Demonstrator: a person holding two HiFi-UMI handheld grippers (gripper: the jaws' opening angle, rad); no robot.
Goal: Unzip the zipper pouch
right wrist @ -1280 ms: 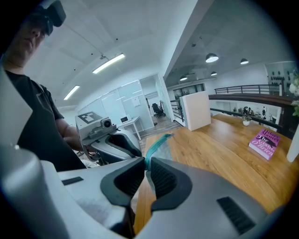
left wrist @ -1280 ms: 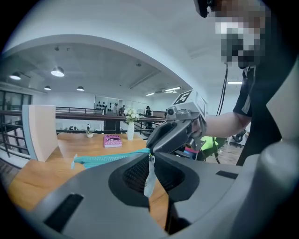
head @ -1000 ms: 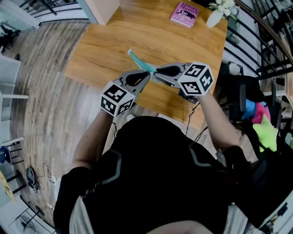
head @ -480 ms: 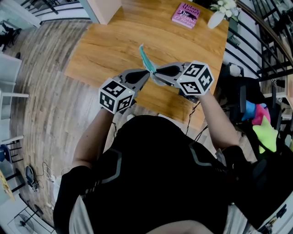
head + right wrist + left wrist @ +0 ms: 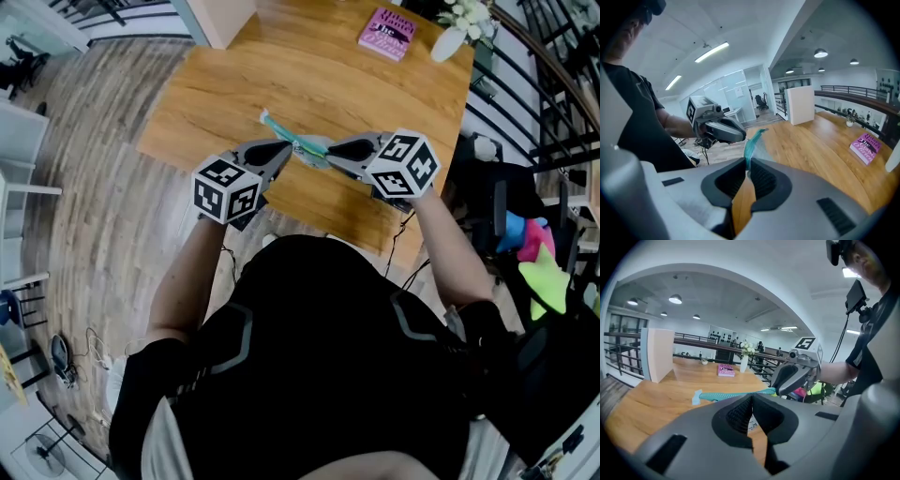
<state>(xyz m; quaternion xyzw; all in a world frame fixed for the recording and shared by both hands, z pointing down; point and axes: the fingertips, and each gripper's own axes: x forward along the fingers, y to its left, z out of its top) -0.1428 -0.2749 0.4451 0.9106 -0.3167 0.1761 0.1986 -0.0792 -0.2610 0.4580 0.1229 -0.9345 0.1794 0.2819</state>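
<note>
A teal zipper pouch [image 5: 292,143] hangs in the air between both grippers, over the near edge of the wooden table [image 5: 234,84]. My right gripper [image 5: 330,152] is shut on one end of it; in the right gripper view the pouch [image 5: 751,141] rises out of the closed pads. My left gripper [image 5: 286,150] meets it from the left, its jaws shut tight on the pouch's zipper edge [image 5: 740,394]. The pull itself is hidden by the pads. The free end [image 5: 696,397] sticks out to the left, and the right gripper [image 5: 774,391] holds the other end.
A pink book [image 5: 386,31] and a white vase [image 5: 448,39] with flowers stand at the table's far right corner. A white box [image 5: 220,19] stands at the far left. Right of the table, a dark chair carries bright toys [image 5: 544,262]. Wood floor lies to the left.
The pouch's free end swung upward, then dropped back to point left and lower. My left gripper shifted left and a little up. The right gripper stayed put.
</note>
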